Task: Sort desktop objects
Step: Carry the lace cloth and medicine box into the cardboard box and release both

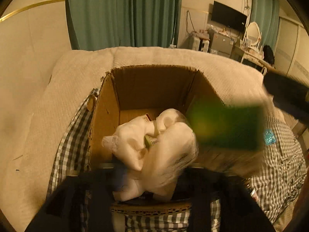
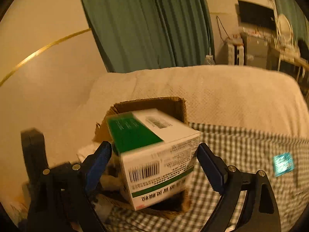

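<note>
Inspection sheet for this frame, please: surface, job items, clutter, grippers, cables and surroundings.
Surface: checked cloth over a cream quilt.
Job's things: open cardboard box on the cloth, with a white soft bundle inside it; green and white carton tilted over the box.
Clutter: small blue label lying on the cloth.
Grippers: left gripper open, blurred, the bundle between its fingers; right gripper spread wide around the carton, pad contact unclear.
Cables: wires hang on the far wall.
Surroundings: green curtains, wall television, oval mirror.
</note>
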Action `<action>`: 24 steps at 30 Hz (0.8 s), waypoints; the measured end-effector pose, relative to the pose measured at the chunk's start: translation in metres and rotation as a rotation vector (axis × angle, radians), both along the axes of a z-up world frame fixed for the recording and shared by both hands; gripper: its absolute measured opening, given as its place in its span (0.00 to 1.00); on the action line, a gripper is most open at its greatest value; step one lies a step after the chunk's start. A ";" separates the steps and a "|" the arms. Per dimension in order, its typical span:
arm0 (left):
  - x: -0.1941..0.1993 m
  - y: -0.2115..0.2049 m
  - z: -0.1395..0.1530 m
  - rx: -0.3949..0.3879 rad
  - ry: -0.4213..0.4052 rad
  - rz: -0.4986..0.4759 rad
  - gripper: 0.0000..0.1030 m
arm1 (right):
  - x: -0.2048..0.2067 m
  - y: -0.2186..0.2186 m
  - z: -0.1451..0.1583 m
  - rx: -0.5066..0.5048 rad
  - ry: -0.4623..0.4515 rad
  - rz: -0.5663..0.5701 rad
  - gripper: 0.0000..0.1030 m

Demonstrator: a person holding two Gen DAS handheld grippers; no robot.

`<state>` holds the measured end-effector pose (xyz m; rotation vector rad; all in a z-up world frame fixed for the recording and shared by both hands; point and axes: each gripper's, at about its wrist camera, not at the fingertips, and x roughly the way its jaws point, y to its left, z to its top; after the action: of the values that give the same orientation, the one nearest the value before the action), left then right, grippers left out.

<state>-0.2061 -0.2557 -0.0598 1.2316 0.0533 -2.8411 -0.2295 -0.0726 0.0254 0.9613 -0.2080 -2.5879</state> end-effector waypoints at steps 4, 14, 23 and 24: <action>0.009 0.004 0.011 -0.021 0.018 0.014 0.89 | 0.001 0.017 0.006 -0.053 0.014 -0.022 0.95; 0.052 0.074 0.060 -0.006 0.108 -0.091 0.92 | 0.055 0.120 0.065 0.126 0.124 -0.142 0.95; 0.081 0.187 0.018 0.051 0.064 -0.181 0.92 | 0.122 0.241 0.055 0.167 0.136 -0.332 0.95; 0.082 0.195 0.008 0.046 0.052 -0.187 0.92 | 0.126 0.250 0.050 0.178 0.140 -0.342 0.95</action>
<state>-0.1242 -0.0604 -0.0517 1.2326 0.0053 -3.0477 -0.1038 0.1779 0.0754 0.8603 -0.1128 -3.0178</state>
